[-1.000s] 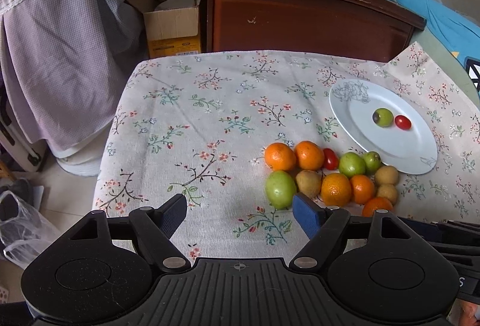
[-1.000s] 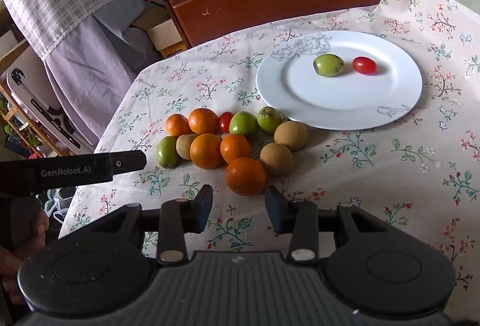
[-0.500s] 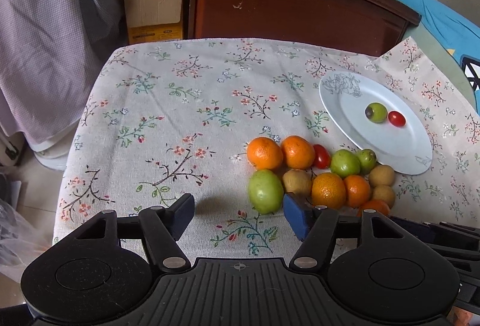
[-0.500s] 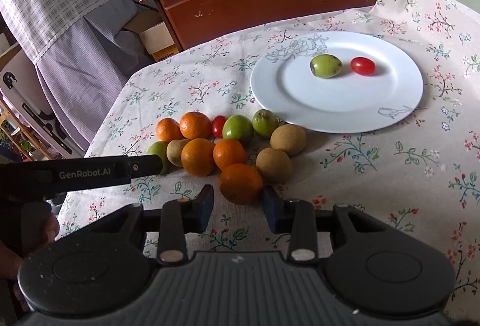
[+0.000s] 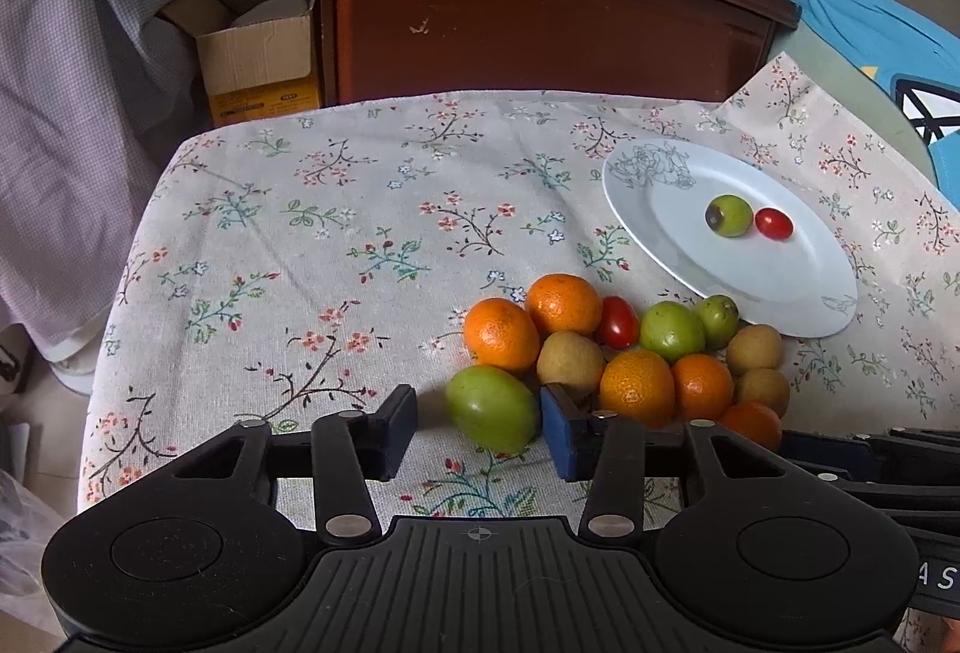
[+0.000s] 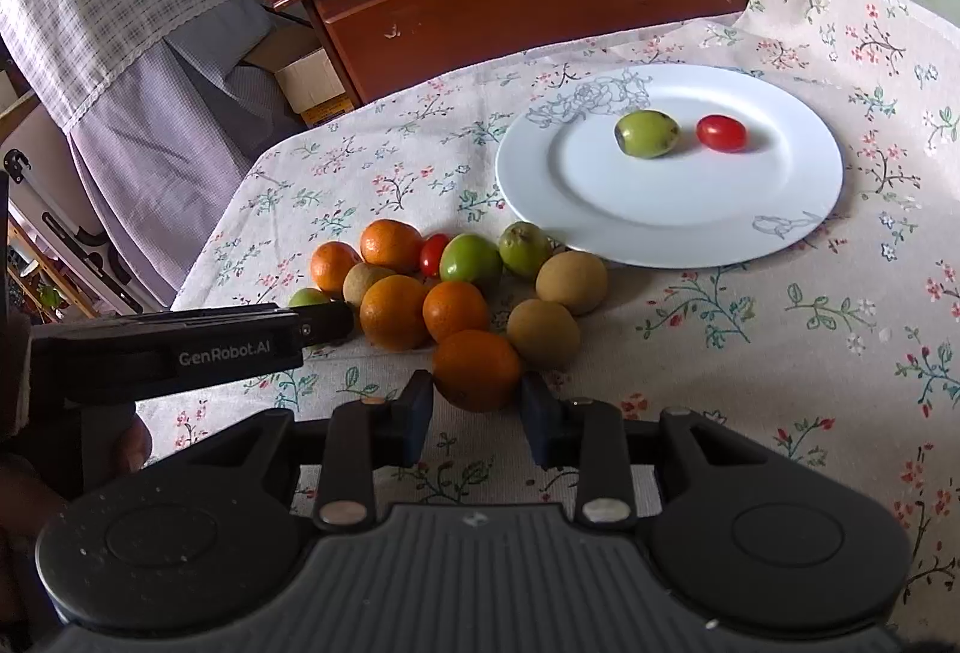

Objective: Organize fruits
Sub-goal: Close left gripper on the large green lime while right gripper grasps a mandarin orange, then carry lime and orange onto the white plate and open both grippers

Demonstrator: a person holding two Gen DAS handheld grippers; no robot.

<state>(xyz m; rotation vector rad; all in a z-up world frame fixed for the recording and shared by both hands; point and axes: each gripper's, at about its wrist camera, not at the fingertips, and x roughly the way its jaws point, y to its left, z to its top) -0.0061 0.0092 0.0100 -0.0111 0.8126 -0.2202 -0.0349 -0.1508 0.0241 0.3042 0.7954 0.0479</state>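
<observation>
A heap of oranges, green fruits, brown fruits and a cherry tomato (image 5: 618,320) lies on the flowered tablecloth beside a white plate (image 5: 750,293) (image 6: 660,209). On the plate are a green fruit (image 6: 647,134) and a red cherry tomato (image 6: 721,133). My left gripper (image 5: 480,428) is closing around the nearest big green fruit (image 5: 492,416). Its right pad is at the fruit and a gap shows on the left. My right gripper (image 6: 477,386) is shut on the front orange (image 6: 477,371), which rests on the cloth. The left gripper's body (image 6: 210,347) crosses the right wrist view.
A dark wooden cabinet (image 5: 540,17) stands behind the table, with an open cardboard box (image 5: 258,59) to its left. Checked cloth (image 5: 60,83) hangs at the left and blue fabric (image 5: 870,29) lies at the right. The cloth's left edge (image 5: 120,293) drops off to the floor.
My left gripper came down and forward onto the big green fruit and its jaws narrowed a lot. My right jaws closed in on the front orange.
</observation>
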